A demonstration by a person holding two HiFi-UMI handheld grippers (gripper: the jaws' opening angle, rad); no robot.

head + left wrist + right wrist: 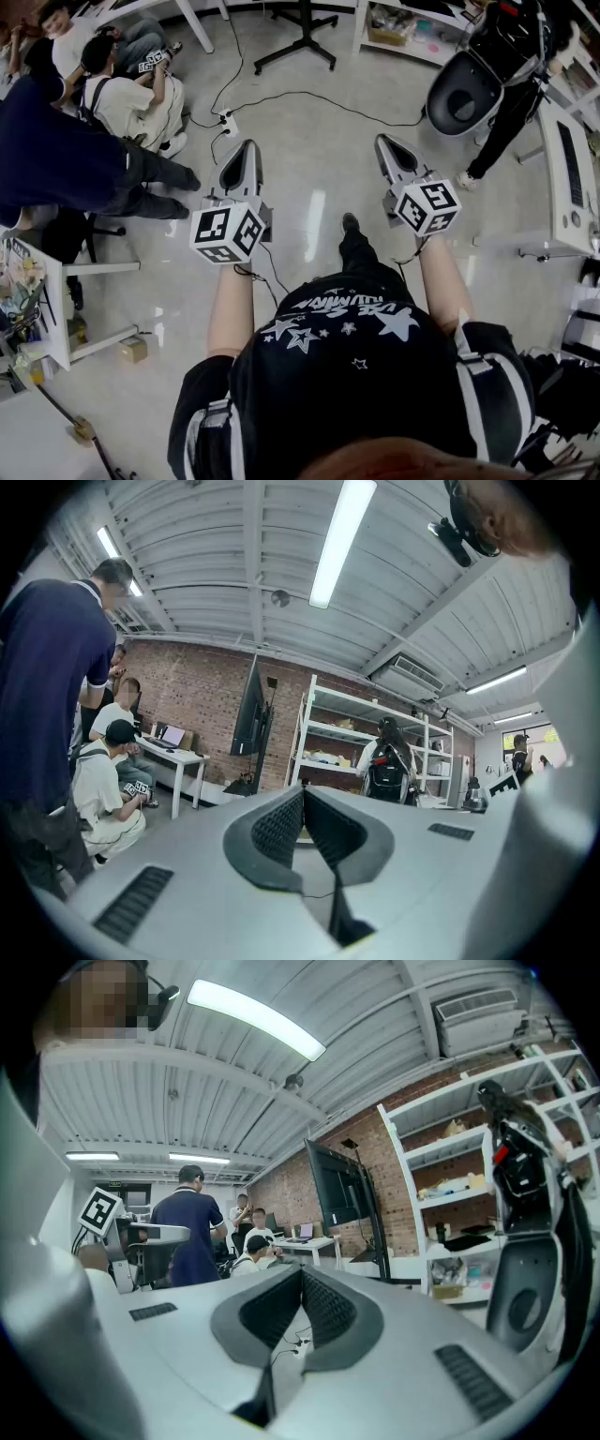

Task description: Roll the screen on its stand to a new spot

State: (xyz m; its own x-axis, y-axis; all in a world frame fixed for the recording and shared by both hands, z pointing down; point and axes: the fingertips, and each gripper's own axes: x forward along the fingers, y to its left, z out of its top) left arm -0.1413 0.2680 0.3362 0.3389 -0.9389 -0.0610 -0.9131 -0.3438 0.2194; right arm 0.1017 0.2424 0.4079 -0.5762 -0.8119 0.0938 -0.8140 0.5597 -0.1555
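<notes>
Screen on its stand [251, 710]: a shelf unit [342, 733] stands just right of it, a counter [178, 754] left of it, a brick wall [187, 691] behind. A power strip [228, 122] lies on the floor [319, 150] before it. The left gripper [246, 148] and right gripper [387, 142] are side by side, well short of it.

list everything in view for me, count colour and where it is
screen on its stand: one, black, at the brick wall
shelving: one unit, white, right of the screen
desk: one, white, left of the screen, with a laptop on it
power strip: one, white, on the floor ahead
small box: one, brown, on the floor at left
bystanders: at least four; one in navy standing and one in white crouching at left, one in black at right
left gripper: one, grey, jaws shut, empty
right gripper: one, grey, jaws shut, empty
forearms: two, bare, behind the grippers
</notes>
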